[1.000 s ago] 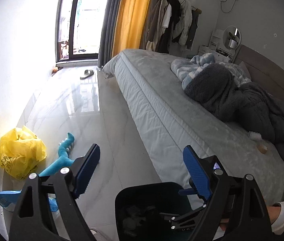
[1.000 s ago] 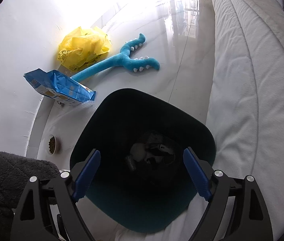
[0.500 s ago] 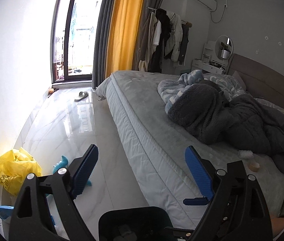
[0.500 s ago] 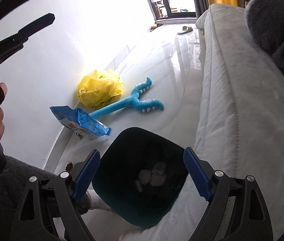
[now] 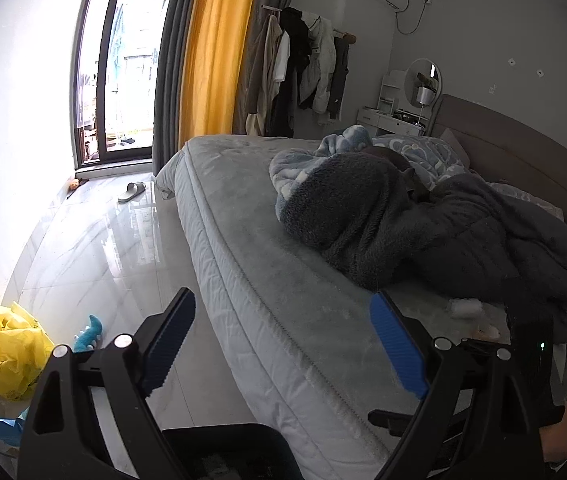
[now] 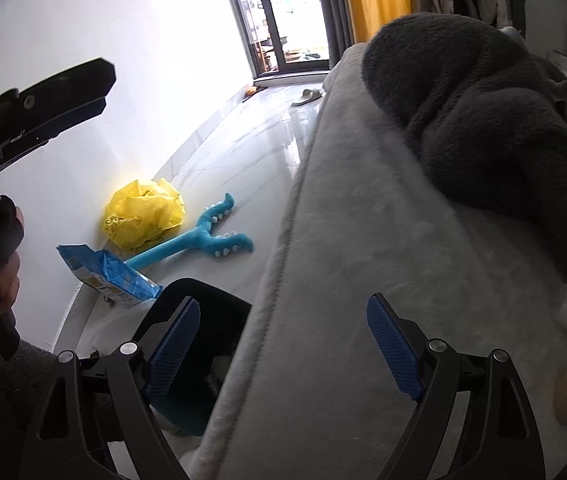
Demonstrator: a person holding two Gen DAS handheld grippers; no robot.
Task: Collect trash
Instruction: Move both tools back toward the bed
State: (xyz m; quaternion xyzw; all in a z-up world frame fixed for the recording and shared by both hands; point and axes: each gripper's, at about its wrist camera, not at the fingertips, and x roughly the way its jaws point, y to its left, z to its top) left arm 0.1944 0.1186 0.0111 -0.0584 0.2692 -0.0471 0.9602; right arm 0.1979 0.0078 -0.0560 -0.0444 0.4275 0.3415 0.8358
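- Left wrist: my left tool [image 5: 283,344] is spread with nothing between its pads, over the grey bed [image 5: 283,280] and glossy tiled floor [image 5: 95,248]. A white wad [image 5: 465,307] lies by the dark blanket [image 5: 423,232]; the black bin [image 5: 223,452] is cut off below.
- Right wrist: my right tool [image 6: 283,348] is spread, empty, above the mattress edge. The bin [image 6: 203,308] is half hidden; a yellow bag [image 6: 143,216] and blue packet [image 6: 107,276] lie by the wall; a tan blur lower right is unreadable.

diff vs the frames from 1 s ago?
Both grippers lifted away from the bin toward the bed: a second ago the right gripper looked straight down into it. Left gripper jaws have just been opening, nothing between them. Unchanged: right jaws open and empty; yellow bag, blue packet, plush toy unmoved.
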